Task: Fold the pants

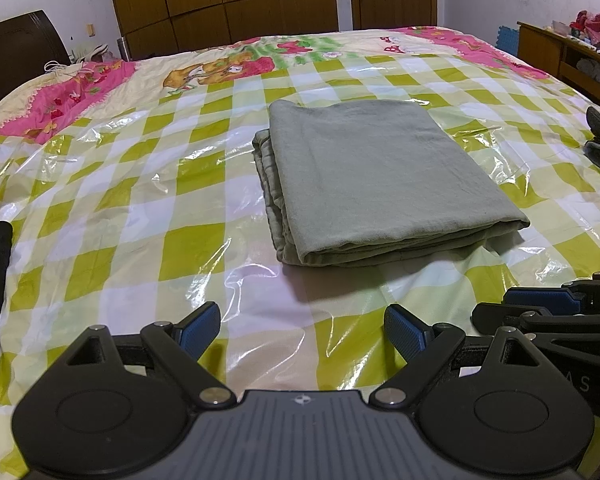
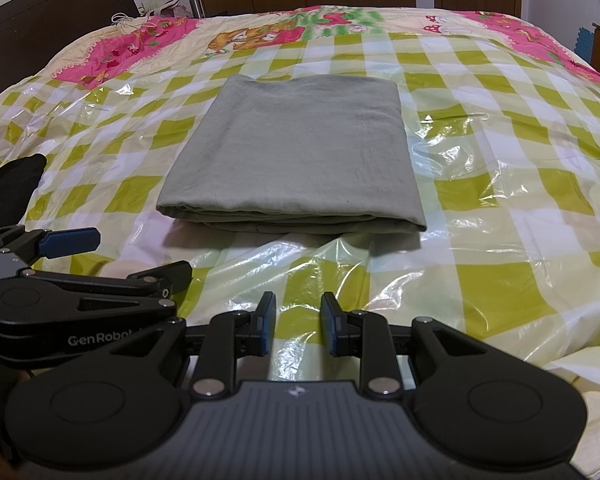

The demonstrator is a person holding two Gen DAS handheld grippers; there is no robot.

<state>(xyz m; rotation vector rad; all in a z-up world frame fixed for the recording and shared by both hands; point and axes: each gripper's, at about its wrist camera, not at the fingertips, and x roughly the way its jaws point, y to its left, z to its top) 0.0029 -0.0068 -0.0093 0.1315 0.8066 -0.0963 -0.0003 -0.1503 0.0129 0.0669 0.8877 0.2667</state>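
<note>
Pants [image 2: 296, 152] lie folded; both hand-held grippers empty, jaws apart; left one [image 2: 116, 256] reads "GenRobot".

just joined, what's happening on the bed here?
A person holds a gripper in each hand over a bed covered with a checked plastic sheet. The grey-green pants lie folded into a neat rectangle in the middle of the sheet, and nothing is touching them. The left gripper is open and empty, short of the near edge of the pants. The right gripper has its jaws narrowly apart with nothing between them. The fold looks done.
</note>
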